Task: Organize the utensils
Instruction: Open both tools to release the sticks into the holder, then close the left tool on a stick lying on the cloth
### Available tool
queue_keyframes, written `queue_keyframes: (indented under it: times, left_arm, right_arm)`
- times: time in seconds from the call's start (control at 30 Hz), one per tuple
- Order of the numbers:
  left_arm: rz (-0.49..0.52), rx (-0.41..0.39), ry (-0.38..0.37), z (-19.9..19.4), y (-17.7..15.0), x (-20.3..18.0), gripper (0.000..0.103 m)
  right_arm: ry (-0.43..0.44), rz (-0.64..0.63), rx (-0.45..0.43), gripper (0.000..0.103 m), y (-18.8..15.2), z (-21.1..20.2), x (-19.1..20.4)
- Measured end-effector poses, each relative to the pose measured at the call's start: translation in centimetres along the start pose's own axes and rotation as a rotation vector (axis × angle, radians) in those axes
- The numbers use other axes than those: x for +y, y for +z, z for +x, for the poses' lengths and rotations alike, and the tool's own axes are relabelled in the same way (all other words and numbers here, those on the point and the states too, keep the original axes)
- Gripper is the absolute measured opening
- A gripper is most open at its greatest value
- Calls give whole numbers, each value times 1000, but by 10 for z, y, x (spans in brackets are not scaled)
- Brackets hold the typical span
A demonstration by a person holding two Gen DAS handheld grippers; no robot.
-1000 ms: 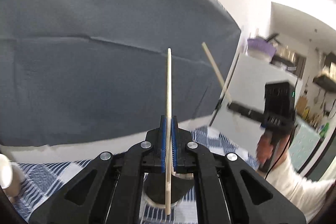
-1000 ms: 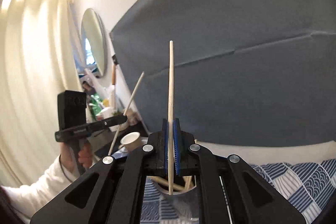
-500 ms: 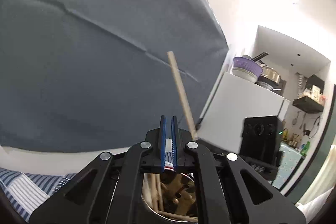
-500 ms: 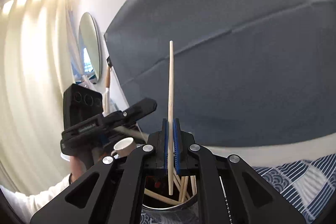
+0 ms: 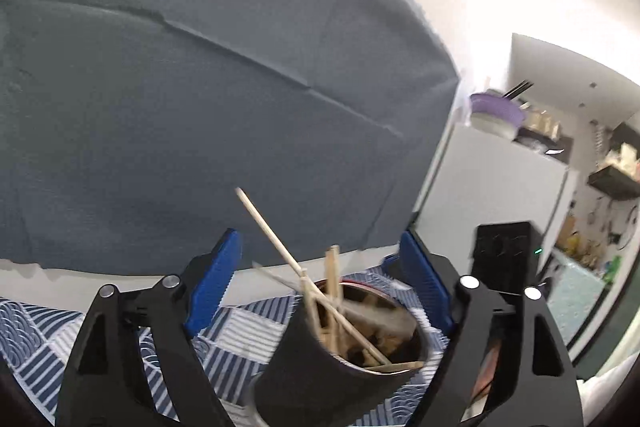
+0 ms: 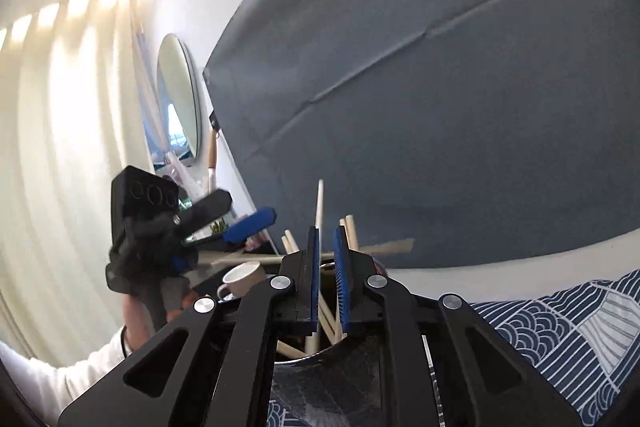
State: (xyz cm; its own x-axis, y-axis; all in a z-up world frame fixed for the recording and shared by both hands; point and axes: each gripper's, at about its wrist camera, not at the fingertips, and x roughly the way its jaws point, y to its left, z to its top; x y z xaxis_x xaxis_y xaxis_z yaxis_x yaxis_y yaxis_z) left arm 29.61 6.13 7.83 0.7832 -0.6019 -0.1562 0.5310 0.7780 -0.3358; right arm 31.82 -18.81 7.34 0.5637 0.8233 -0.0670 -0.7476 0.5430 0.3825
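My left gripper has just sprung wide, empty, over the cup's rim; my right gripper is parting, chopstick loose between.

backdrop: grey-blue sheet, creased | wall: white, bright glare upper right | curtain: cream, pleated | mirror: oval | cabinet: white | worktop cloth: blue-white wave pattern

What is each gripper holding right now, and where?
Nothing. Both have just been opening: the left gripper stands wide, gripping nothing; the right gripper is slightly parted, a chopstick loose between its pads.
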Motion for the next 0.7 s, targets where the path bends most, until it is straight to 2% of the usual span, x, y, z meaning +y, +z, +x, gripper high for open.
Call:
queue_keyframes:
  times: [0.07,0.13,0.2,0.27,0.4,0.5,0.6,0.67,0.7]
  left_arm:
    - [-23,15,12,3,1,5,83]
    - [-59,101,8,19,-1,10,83]
    - [-38,142,17,27,-5,7,83]
    - [-33,163,13,31,-8,4,83]
    - [-65,156,19,30,-7,9,83]
    - [-124,196,62,37,-12,23,83]
    - [-196,191,14,33,-17,36,84]
    - [-210,164,-5,25,-19,46,88]
    - [-190,167,35,22,-21,52,92]
  right_arm:
    - [-14,-10,-11,34,1,-3,-1]
    - [-2,-9,-20,39,2,-6,-1]
    - [2,-10,-24,42,3,-7,-2]
    - [-17,-30,-27,51,4,-7,0]
    - [-22,-41,-37,54,8,-7,0]
    - [-16,-22,-41,56,8,-11,-4]
    - [-22,-20,-34,58,6,-12,-9]
    - [-30,-21,-32,58,6,-12,-11]
    - [-32,-17,-35,58,7,-13,-12]
